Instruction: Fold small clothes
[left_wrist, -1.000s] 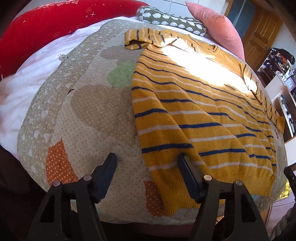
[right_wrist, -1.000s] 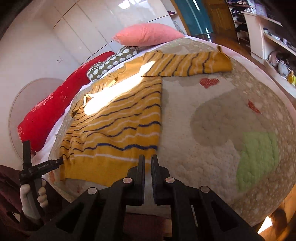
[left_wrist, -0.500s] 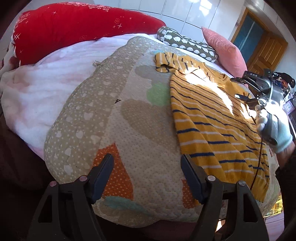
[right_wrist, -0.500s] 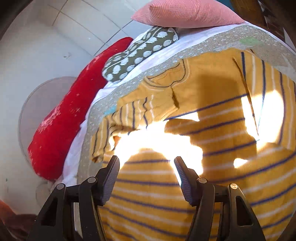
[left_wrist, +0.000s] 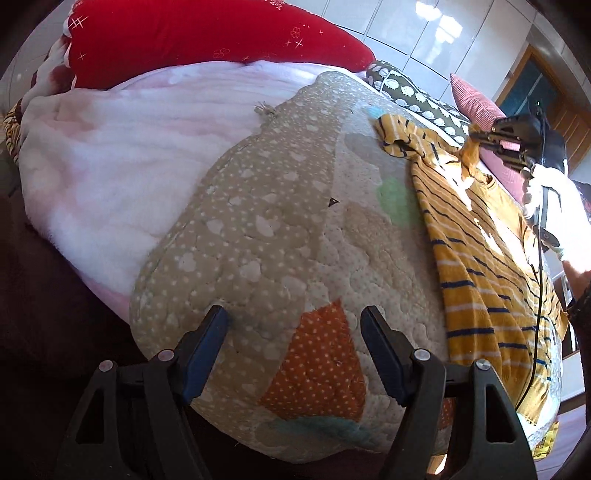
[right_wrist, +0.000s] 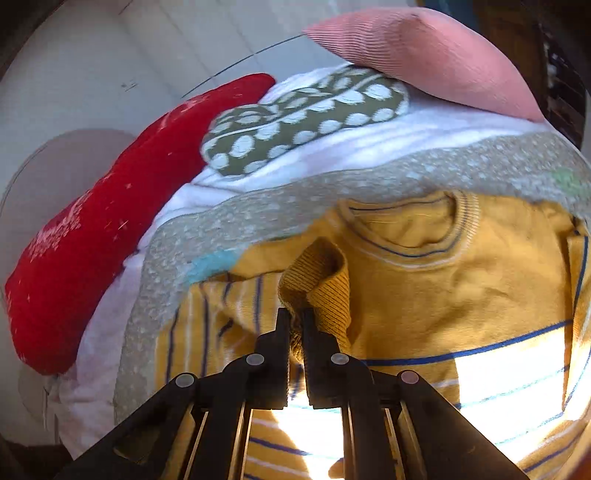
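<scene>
Sweater (right_wrist: 424, 295) cuff pinched in right claw (right_wrist: 294, 314); left claw (left_wrist: 293, 314) agape (holding nothing) above quilt (left_wrist: 258, 229); pillows beyond.

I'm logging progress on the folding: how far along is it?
Barely begun. The striped yellow sweater lies spread flat on the quilt, unfolded. The right gripper is shut on a sleeve cuff; the left gripper hangs open, empty. Every fold remains.

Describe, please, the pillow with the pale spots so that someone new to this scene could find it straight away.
Start at the bed's head end, beyond the patchwork quilt where the yellow striped sweater lies. Three pillows sit in a row there, and the spotted pillow is the middle one, between the long red pillow and the pink ribbed pillow. It alone is olive green with white blotches.
</scene>
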